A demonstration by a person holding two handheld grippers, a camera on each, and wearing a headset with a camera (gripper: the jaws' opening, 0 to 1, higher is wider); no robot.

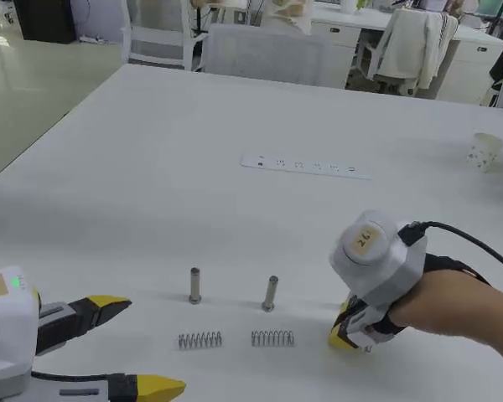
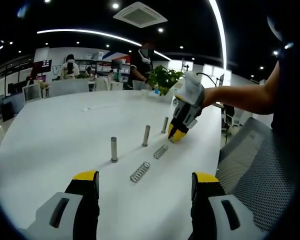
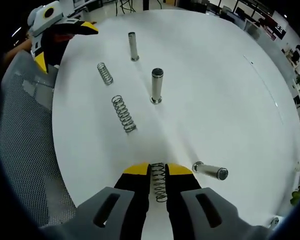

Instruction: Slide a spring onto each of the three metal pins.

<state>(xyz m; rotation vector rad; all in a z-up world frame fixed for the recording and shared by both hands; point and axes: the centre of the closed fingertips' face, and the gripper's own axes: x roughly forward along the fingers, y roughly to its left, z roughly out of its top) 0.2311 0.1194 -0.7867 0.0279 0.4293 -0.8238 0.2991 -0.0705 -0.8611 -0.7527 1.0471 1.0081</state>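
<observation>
One spring (image 3: 160,192) sits clamped between the yellow tips of the right gripper (image 3: 158,170), its long axis running along the jaws, low at the white table (image 1: 235,109) just beside the third pin (image 3: 210,171). Two loose springs (image 1: 200,339) (image 1: 272,338) lie flat — axes left-to-right in the head view — each before an upright pin (image 1: 194,285) (image 1: 270,293). The left gripper (image 2: 145,177) hovers with jaws wide apart. A round yellow label (image 1: 366,240) on the right gripper carries digits too small to read.

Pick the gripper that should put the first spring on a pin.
Right. The right gripper is shut on a coiled metal spring, close beside a short silver metal pin. The left gripper is open and holds nothing.
</observation>
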